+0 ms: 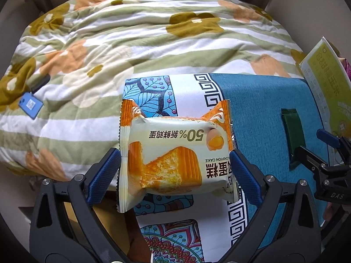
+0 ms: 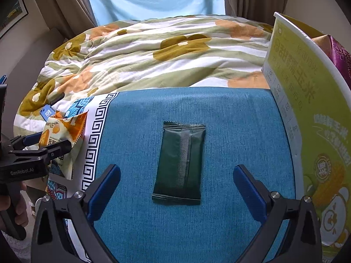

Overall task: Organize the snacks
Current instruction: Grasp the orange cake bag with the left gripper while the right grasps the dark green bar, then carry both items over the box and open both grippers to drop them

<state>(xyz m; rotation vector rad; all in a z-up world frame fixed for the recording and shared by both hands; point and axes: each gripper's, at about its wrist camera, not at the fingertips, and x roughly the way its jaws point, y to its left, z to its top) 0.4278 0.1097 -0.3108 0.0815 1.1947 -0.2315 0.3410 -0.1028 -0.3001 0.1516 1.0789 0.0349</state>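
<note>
The left gripper [image 1: 175,166] pinches a chiffon cake packet [image 1: 175,153] between its 2 blue pads, holding it above the patterned edge of the cloth [image 1: 186,92]. The right gripper [image 2: 176,182] is spread wide, a dark green sachet [image 2: 181,162] lying flat on the blue cloth ahead of its fingers. A yellow-green box [image 2: 307,114] stands at the right edge, with a floral quilt [image 2: 153,61] beyond.

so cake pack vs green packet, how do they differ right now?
The chiffon cake pack is cream and orange, printed and puffy; the dark green packet is plain, flat and slimmer. The cake pack is clamped in the left gripper, lifted above the cloth; the green packet lies loose on the blue cloth, ahead of the open right gripper. Both are sealed wrappers with crimped ends.
</note>
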